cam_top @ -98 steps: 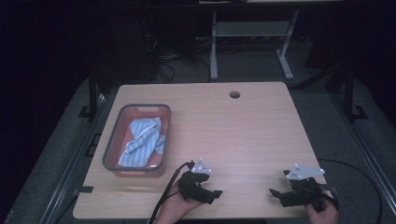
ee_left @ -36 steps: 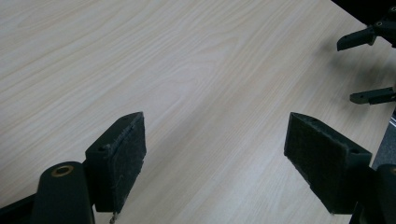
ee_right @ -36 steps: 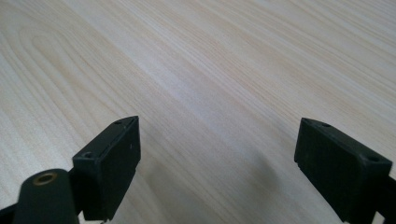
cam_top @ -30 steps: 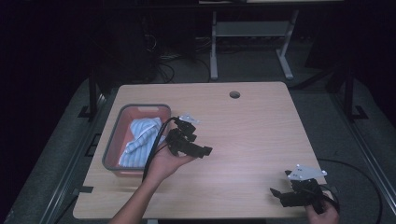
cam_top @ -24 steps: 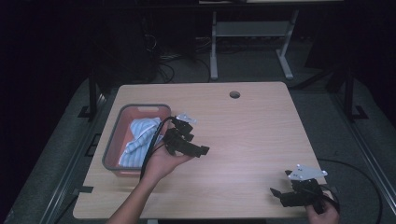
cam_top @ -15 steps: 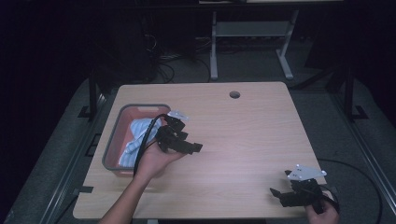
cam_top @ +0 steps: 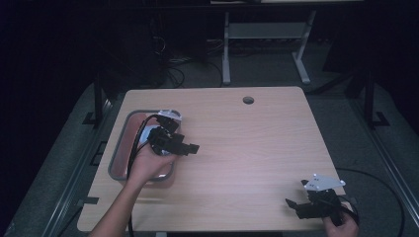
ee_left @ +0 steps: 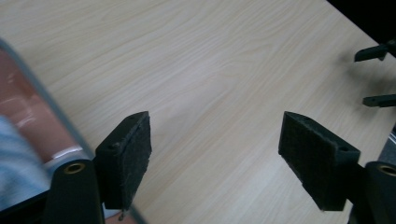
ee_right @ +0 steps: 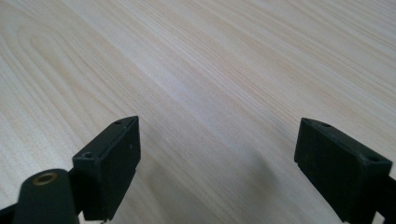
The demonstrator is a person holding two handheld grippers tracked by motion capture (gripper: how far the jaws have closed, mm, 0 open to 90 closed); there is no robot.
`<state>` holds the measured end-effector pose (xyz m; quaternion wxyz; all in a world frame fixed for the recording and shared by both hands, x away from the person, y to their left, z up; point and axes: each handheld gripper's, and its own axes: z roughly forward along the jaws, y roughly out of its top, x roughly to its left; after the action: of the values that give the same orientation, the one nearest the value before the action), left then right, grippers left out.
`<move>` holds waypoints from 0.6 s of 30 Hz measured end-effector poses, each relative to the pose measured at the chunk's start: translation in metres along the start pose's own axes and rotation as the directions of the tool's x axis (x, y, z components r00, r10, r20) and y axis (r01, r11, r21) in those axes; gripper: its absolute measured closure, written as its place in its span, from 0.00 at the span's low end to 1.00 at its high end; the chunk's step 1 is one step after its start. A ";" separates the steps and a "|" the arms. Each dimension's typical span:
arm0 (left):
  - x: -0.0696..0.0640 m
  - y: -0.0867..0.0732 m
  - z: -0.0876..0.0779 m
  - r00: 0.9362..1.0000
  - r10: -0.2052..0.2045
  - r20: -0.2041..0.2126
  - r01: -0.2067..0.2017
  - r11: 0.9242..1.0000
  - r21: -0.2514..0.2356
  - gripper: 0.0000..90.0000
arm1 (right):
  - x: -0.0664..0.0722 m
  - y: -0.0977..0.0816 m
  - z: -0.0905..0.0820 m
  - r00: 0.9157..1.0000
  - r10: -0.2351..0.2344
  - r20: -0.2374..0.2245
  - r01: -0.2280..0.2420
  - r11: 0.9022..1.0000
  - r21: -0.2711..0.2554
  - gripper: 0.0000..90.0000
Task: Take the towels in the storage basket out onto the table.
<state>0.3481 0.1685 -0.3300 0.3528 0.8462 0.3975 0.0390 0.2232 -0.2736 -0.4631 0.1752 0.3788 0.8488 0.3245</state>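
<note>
To grip the striped cloth (ee_left: 11,163) lying in the tray (cam_top: 118,148) at the left of the high view, I should tip my left gripper (cam_top: 190,148) down over it first. The jaws have just been closing a little yet stand wide, nothing between them, my forearm angling up from the bottom edge. My right gripper (cam_top: 296,206) rests wide open at lower right.

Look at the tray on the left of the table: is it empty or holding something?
Holding something. The tray contains a pale blue striped cloth, seen against its reddish floor in the left gripper view, beside the left gripper, whose jaws stand apart.
</note>
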 end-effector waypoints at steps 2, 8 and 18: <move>0.006 -0.001 -0.004 1.000 -0.013 -0.012 0.013 1.000 0.000 0.28 | 0.000 0.000 0.000 1.000 0.000 -0.002 0.000 1.000 0.001 0.15; 0.022 -0.006 -0.013 0.998 -0.038 -0.042 0.038 0.999 0.005 0.29 | 0.000 0.001 0.000 1.000 -0.007 -0.001 0.007 1.000 0.001 0.15; 0.048 -0.017 -0.022 0.992 -0.104 -0.070 0.104 0.995 -0.011 0.32 | 0.001 0.000 0.000 1.000 -0.002 0.000 0.002 1.000 -0.002 0.15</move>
<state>0.3623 0.2217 -0.3340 0.3431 0.8213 0.4530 0.0517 0.2228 -0.2729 -0.4627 0.1759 0.3780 0.8489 0.3250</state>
